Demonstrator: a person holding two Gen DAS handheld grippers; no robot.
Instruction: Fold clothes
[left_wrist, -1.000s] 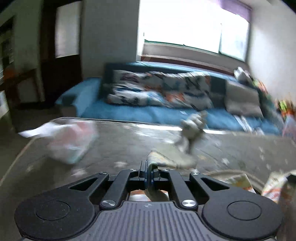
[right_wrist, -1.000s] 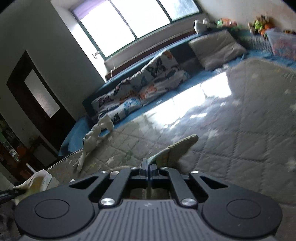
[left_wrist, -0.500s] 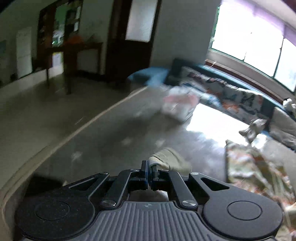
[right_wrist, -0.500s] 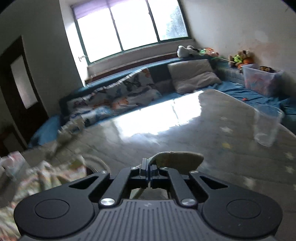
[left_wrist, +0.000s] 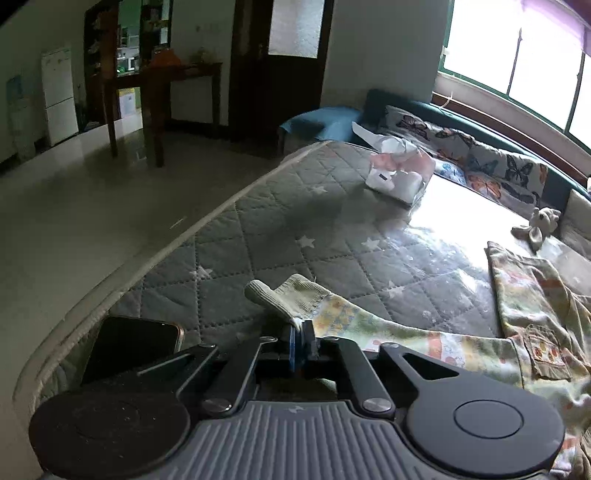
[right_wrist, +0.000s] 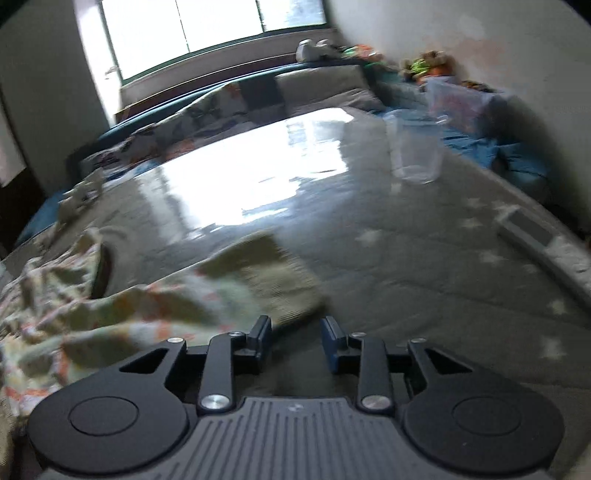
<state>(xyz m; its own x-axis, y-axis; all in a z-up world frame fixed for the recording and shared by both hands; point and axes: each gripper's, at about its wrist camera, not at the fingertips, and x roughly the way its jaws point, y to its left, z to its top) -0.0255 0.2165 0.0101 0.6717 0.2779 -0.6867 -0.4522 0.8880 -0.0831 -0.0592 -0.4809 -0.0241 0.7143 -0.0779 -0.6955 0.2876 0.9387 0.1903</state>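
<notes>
Left claw (left_wrist: 302, 332): clenched on the ribbed cuff of the patterned garment (left_wrist: 436, 343), low over the quilted tabletop (left_wrist: 258, 236).
Phone (left_wrist: 129, 345): dark, just left of that claw, near the edge.
Right claw (right_wrist: 295, 334): released, jaws apart (view blurred), the garment's other cuff (right_wrist: 273, 273) lying just ahead.
Clear cup (right_wrist: 415, 151): farther back, upright.
Tissue pack (left_wrist: 399, 170): far side, before the sofa cushions (left_wrist: 491, 162).

Garment (left_wrist: 424, 332) spread on the quilted table top (left_wrist: 280, 229), cuff (left_wrist: 291, 295) just ahead of the left gripper (left_wrist: 302, 341). Phone (left_wrist: 129, 347) left of that gripper, near the table edge. Packet (left_wrist: 399, 173) farther back, soft toy (left_wrist: 539, 221) far right. Sofa (left_wrist: 480, 155) behind. Cup (right_wrist: 415, 151) ahead-right of the right gripper (right_wrist: 295, 339), garment to its left.
</notes>
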